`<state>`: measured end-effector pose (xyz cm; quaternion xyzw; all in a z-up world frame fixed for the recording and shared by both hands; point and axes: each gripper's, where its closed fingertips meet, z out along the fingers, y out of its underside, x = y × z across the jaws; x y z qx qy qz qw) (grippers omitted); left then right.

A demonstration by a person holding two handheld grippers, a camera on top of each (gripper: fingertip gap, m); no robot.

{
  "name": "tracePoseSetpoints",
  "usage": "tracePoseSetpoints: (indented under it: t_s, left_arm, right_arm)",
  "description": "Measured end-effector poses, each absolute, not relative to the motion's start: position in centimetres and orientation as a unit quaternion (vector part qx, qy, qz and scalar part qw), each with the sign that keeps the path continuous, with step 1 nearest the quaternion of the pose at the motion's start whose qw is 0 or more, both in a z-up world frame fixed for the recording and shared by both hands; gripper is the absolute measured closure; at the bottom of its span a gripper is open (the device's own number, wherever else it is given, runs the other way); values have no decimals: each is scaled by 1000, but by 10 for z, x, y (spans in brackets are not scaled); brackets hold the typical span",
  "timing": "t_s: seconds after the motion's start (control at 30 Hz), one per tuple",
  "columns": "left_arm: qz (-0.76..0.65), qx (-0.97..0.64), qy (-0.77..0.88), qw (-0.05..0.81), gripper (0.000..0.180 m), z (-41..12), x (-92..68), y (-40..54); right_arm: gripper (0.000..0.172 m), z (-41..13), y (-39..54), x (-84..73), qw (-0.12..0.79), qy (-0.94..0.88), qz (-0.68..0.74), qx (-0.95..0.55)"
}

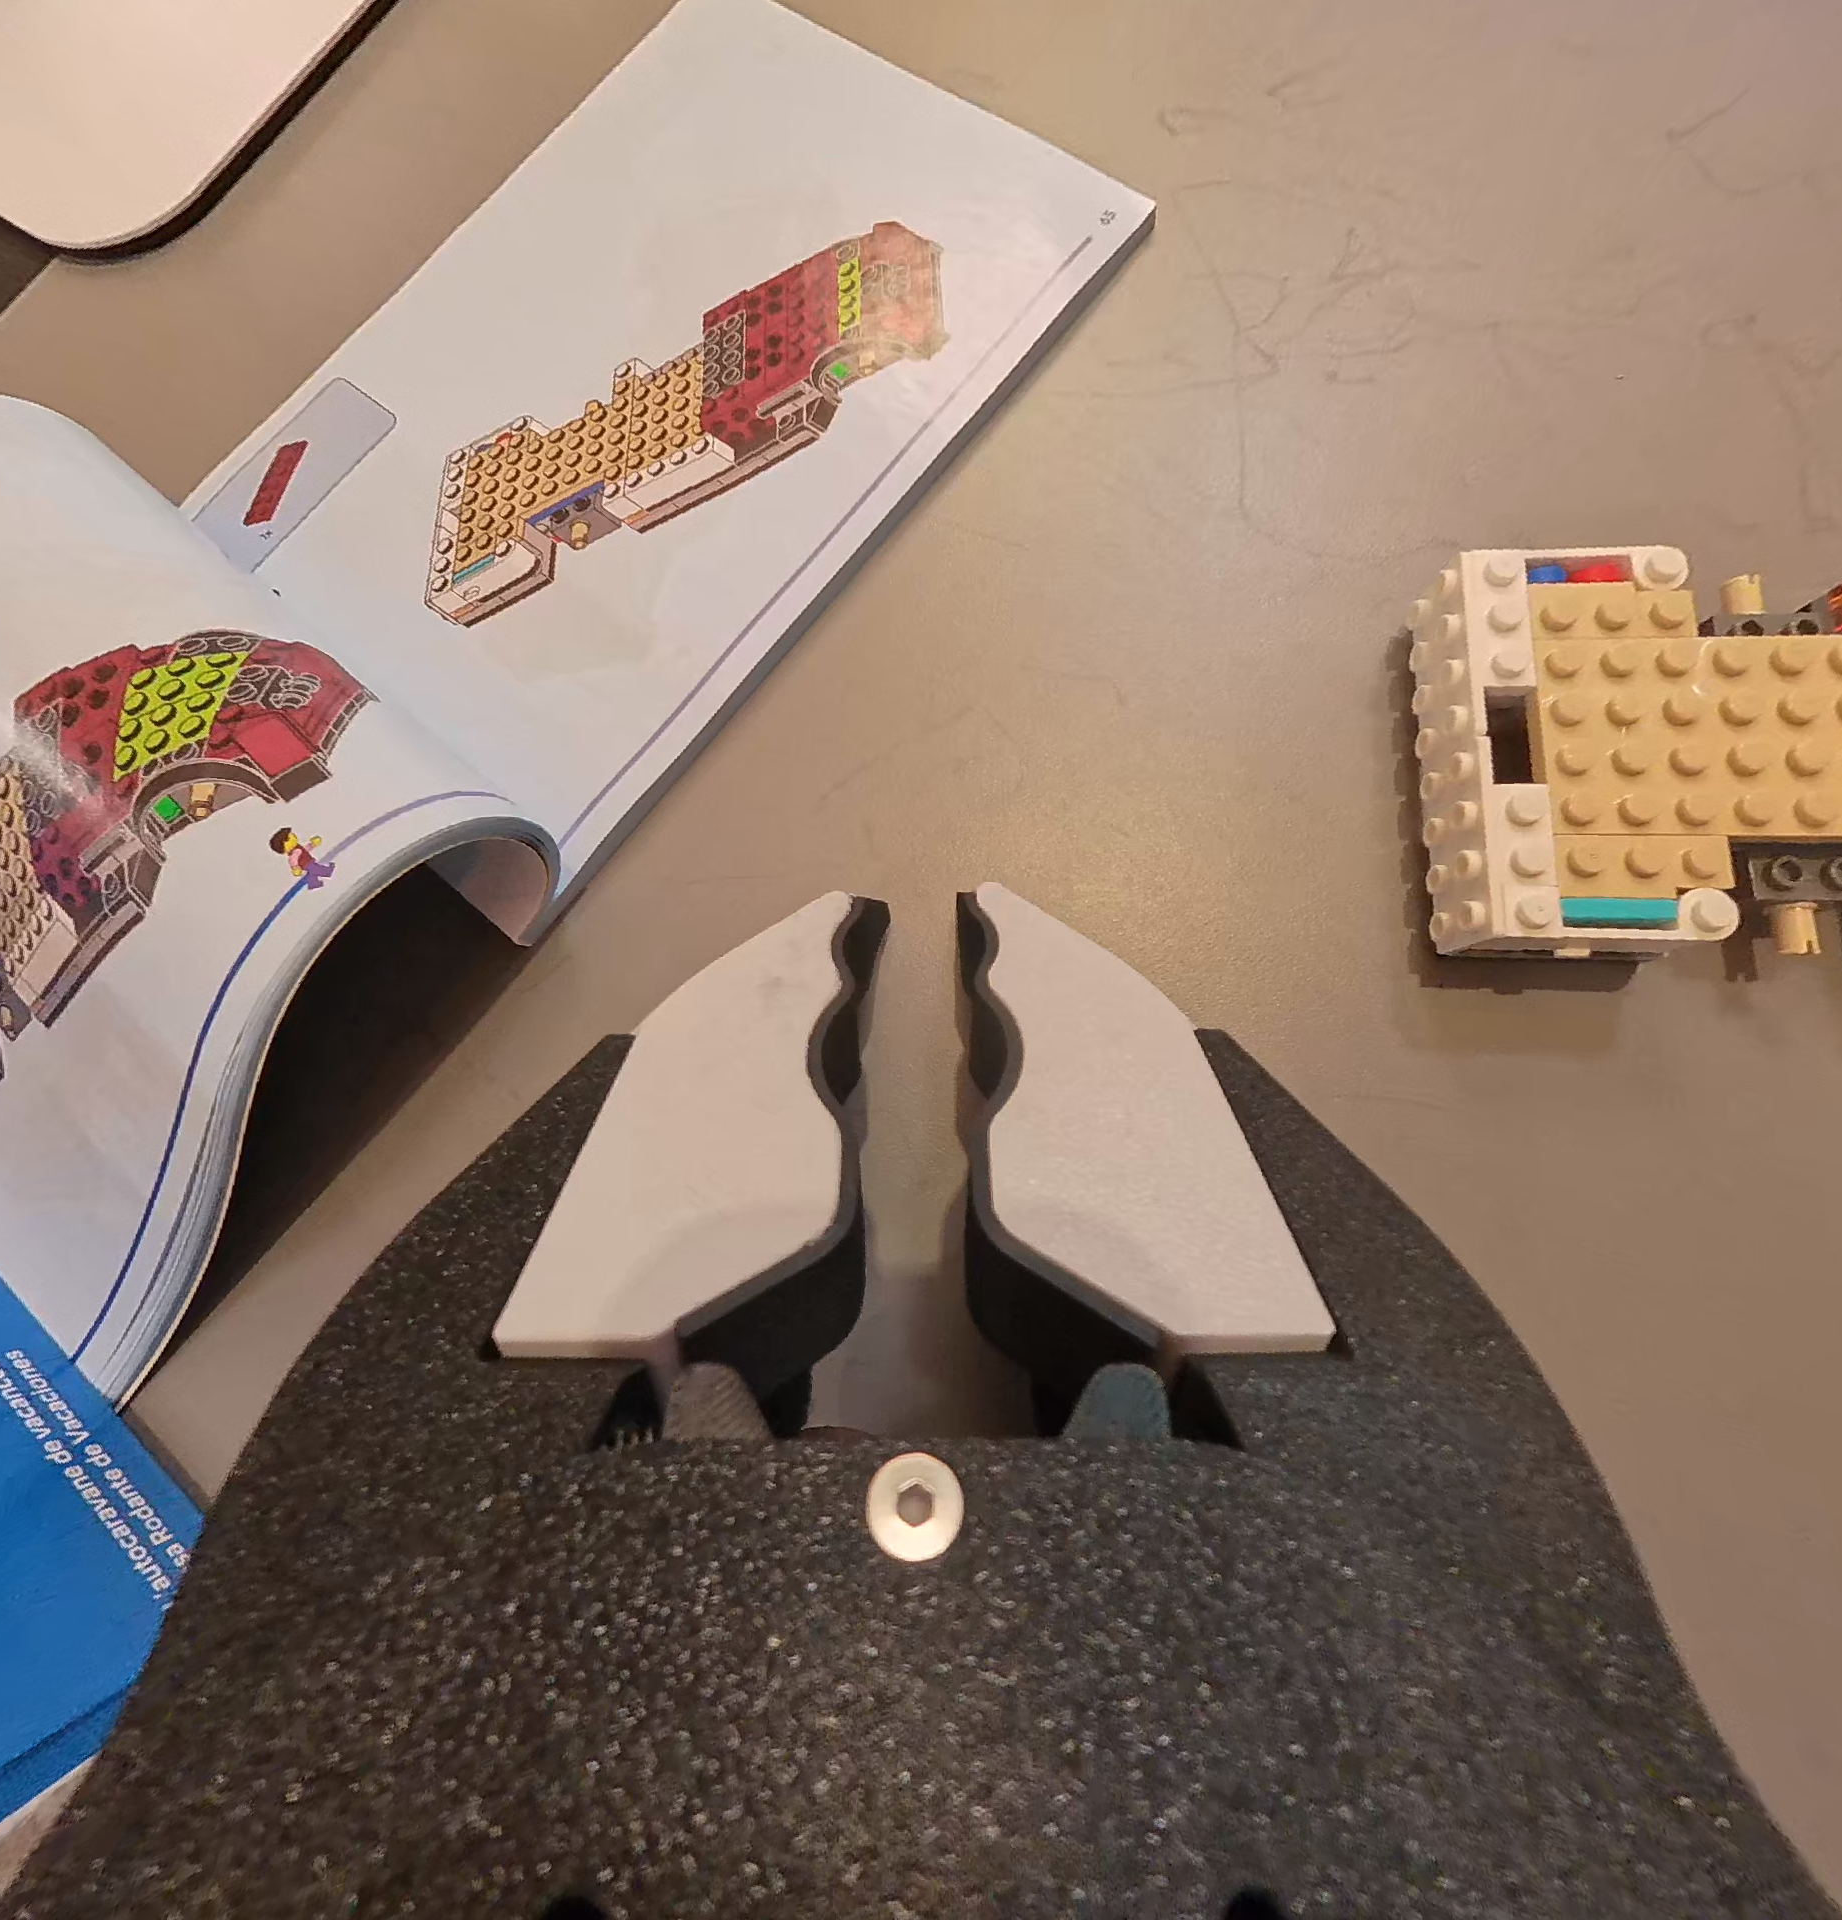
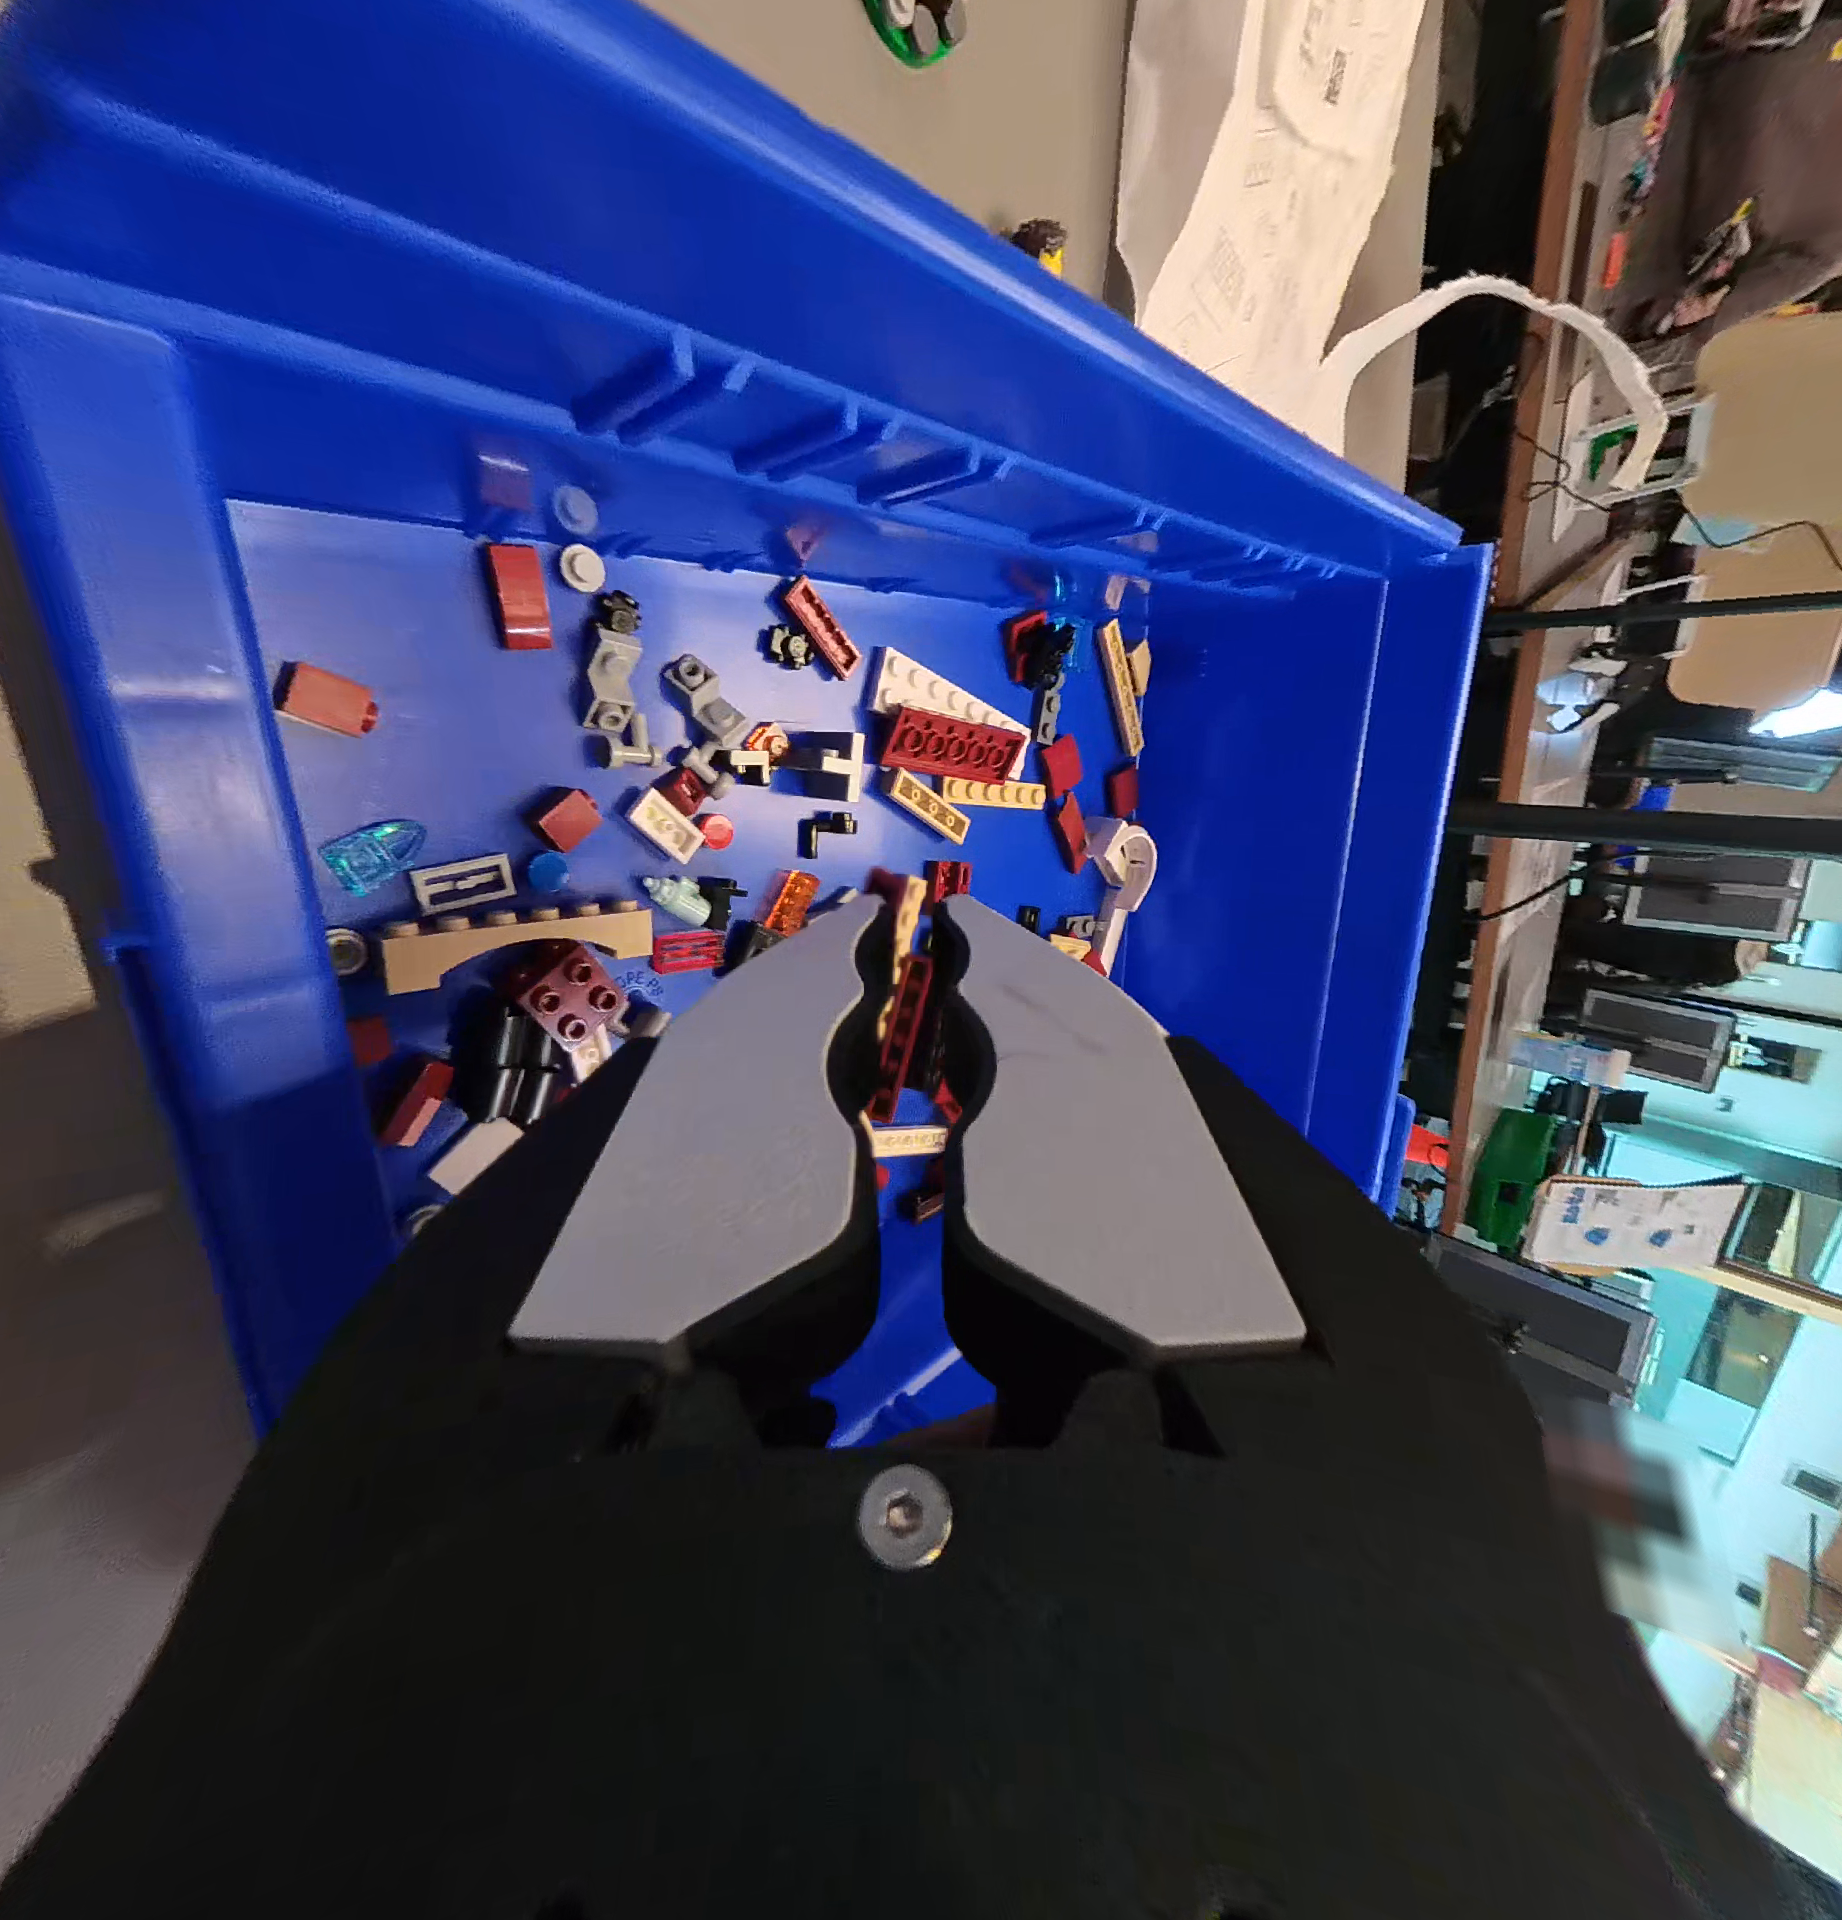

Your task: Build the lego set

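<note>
Grey table [image 1: 1312,312] under my left hand-held gripper [image 1: 922,914], jaws apart on nothing, the tan-and-white brick model [image 1: 1623,758] at right. My right hand-held gripper [image 2: 912,920], lower centre over the blue bin [image 2: 1260,831], looks clamped on a dark red plate [image 2: 909,1023]. I judge it light, stiff and slippery, best pinched on its long edges.

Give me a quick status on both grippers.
Left gripper open, empty, over bare table between instruction booklet and brick model. Right gripper in blue bin, narrow gap around dark red plate; grip unclear.
</note>
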<state>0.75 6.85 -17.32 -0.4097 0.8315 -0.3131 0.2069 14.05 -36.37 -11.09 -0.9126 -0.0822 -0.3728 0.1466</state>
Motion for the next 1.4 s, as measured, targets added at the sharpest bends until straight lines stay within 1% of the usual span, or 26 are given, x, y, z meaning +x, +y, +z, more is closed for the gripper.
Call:
tracePoseSetpoints:
  t_s: [0.03, 0.13, 0.3, 0.43, 0.77, 1.4]
  left_arm:
    - [-313, -410, 831, 206, 164, -173, 8, 68]
    - [-314, -411, 831, 205, 164, -173, 8, 68]
    - [-314, -411, 831, 203, 164, -174, 7, 68]
    - [-315, -412, 831, 200, 164, -174, 7, 68]
    - [-316, -414, 831, 197, 164, -174, 8, 69]
    - [-316, -415, 830, 194, 164, -174, 8, 68]
  right_arm:
    - [161, -111, -364, 141, 148, -78, -367, -915]
    - [155, -109, -367, 145, 158, -63, -353, -920]
    - [153, -94, -390, 168, 135, -33, -357, -924]
    - [154, -85, -405, 183, 126, -5, -334, -934]
    - [156, -96, -418, 188, 72, -14, -263, -962]
    - [155, -90, -434, 228, 46, 39, -295, -954]
